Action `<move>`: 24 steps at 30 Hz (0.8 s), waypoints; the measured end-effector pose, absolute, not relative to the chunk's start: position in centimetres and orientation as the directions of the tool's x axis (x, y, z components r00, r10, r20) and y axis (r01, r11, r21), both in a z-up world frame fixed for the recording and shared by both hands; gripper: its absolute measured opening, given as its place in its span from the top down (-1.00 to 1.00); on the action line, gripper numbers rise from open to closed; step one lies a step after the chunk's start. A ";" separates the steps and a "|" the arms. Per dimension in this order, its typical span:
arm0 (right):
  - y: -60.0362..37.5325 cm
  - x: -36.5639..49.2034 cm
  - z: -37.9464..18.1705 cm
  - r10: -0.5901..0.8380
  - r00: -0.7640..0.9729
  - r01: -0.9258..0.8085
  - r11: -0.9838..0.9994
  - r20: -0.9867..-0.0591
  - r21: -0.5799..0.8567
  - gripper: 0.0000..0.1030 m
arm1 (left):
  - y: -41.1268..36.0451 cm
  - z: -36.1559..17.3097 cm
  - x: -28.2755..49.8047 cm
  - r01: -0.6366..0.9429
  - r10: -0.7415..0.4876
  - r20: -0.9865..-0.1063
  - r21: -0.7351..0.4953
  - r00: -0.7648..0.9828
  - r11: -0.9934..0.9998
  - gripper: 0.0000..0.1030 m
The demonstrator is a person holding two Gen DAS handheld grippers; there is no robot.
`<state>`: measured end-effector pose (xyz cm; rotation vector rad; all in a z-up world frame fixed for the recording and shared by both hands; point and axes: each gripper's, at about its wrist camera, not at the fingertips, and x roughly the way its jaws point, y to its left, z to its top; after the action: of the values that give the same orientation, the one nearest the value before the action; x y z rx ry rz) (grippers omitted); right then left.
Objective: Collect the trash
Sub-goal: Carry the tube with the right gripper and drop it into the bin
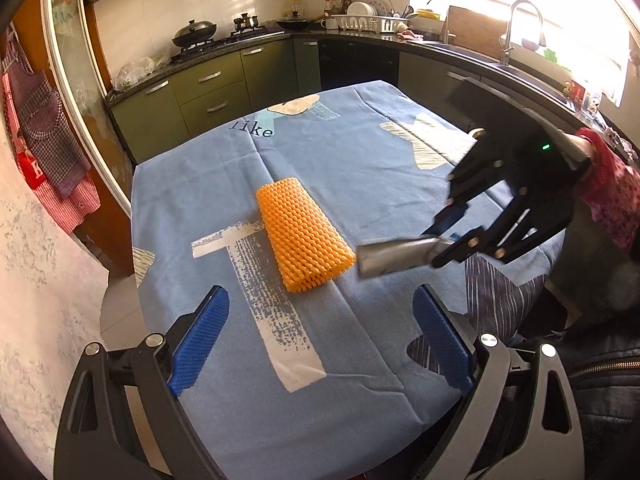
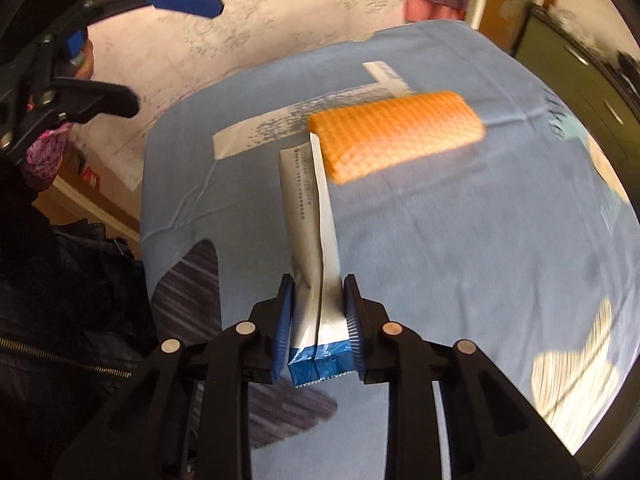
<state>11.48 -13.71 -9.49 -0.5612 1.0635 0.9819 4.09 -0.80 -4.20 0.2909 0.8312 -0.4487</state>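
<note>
Right wrist view: the blue printed cloth covering the surface fills most of the frame. On it, in the upper middle, lies the orange foam-net sleeve. The long silver foil wrapper with a blue end runs from the bottom centre up to that sleeve's near corner, its far tip just beside the sleeve. The right gripper has its blue-padded fingers closed on the wrapper's blue end, so the wrapper is gripped. To do this step well, I judge the hold should stay firm and the lift go straight up, because the thin foil droops and its tip could drag the light sleeve. In the left wrist view, the left gripper hangs with fingers wide apart and empty at the bottom of the frame, near the sleeve, well placed to take it next.
</note>
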 end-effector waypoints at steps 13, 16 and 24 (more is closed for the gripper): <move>-39.5 8.9 -6.6 0.199 0.531 -0.183 0.976 -0.824 0.118 0.52 | -3.7 -6.0 7.4 0.525 -0.303 -0.790 0.029 0.534 0.851 -0.78; -46.3 9.1 -7.5 0.069 0.534 0.063 0.991 -0.842 0.121 0.51 | -4.8 -6.2 7.7 0.544 -0.309 -0.793 0.033 0.525 0.838 -0.78; -54.4 11.5 -11.7 -0.051 0.479 0.375 0.915 -0.877 0.152 0.04 | -6.2 -6.4 8.0 0.561 -0.309 -0.801 0.040 0.513 0.827 -0.78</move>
<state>11.48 -54.41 -11.73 0.3456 1.0445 -0.2658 8.01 -6.23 -6.36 0.3124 0.8896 -0.5330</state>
